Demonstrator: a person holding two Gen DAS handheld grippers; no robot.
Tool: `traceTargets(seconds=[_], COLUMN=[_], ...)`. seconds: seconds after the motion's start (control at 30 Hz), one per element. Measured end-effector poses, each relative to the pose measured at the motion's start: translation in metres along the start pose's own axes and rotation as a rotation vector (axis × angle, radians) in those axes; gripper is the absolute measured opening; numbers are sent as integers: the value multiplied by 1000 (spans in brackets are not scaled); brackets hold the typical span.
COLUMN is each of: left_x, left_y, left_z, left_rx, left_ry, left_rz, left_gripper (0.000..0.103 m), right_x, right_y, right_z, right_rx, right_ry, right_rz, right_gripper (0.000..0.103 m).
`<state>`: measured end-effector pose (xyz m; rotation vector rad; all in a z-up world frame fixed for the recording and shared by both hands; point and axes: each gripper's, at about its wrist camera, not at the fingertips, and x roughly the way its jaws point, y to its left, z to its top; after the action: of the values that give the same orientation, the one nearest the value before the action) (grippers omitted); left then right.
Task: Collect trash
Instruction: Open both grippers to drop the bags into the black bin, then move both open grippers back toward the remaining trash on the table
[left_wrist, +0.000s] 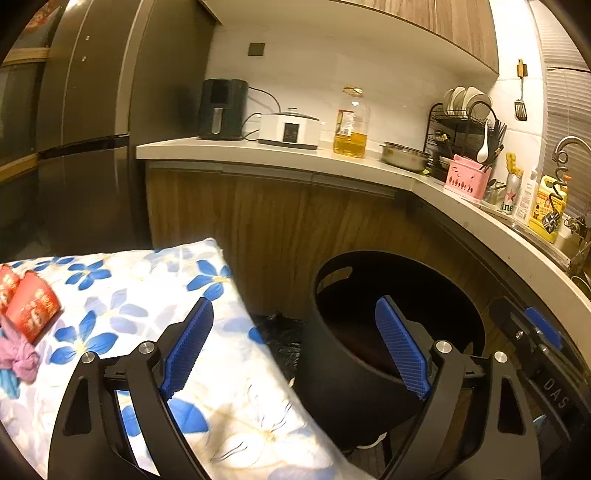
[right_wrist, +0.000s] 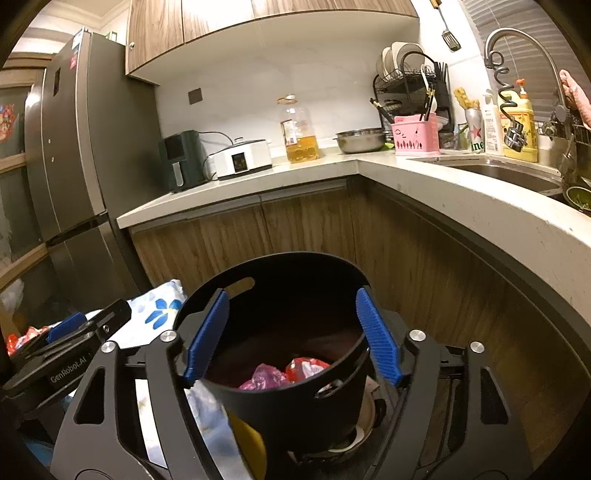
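A black round bin (left_wrist: 332, 369) stands on the floor beside a table under a blue-flowered cloth (left_wrist: 147, 295). My left gripper (left_wrist: 294, 301) is open and empty, over the table's edge and the bin's left side. Red packets (left_wrist: 33, 314) and a crumpled purple wrapper (left_wrist: 18, 358) lie on the cloth at far left. In the right wrist view my right gripper (right_wrist: 291, 293) hangs open over the bin (right_wrist: 295, 402), with nothing between its fingers. Inside the bin lie a pink bag (right_wrist: 264, 376) and a red wrapper (right_wrist: 306, 367).
An L-shaped counter (right_wrist: 424, 177) with wooden cabinets wraps behind and right of the bin. It carries an air fryer (right_wrist: 181, 158), a white cooker (right_wrist: 240, 158), an oil bottle (right_wrist: 299, 129), a steel bowl (right_wrist: 360, 140) and a sink (right_wrist: 509, 173). A tall fridge (right_wrist: 74, 166) stands left.
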<state>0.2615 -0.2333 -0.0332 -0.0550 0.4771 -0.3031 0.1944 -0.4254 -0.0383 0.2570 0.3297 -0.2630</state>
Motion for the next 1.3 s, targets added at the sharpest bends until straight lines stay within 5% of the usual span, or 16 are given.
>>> traceTargets(seconds=[0.93,1.3], left_x=[-111,-156], left_y=[53,106], left_z=[-41,-65], left_rx=[-73,-117], left_ry=[-38,-58], left_rz=[119,212], left_gripper=[96,96], right_x=[-109,-136], right_y=[52,100], right_z=[-33,-60], right_rx=[-50,-73], right_ry=[-59,-69], right_rz=[37,95], right_gripper=[76,76])
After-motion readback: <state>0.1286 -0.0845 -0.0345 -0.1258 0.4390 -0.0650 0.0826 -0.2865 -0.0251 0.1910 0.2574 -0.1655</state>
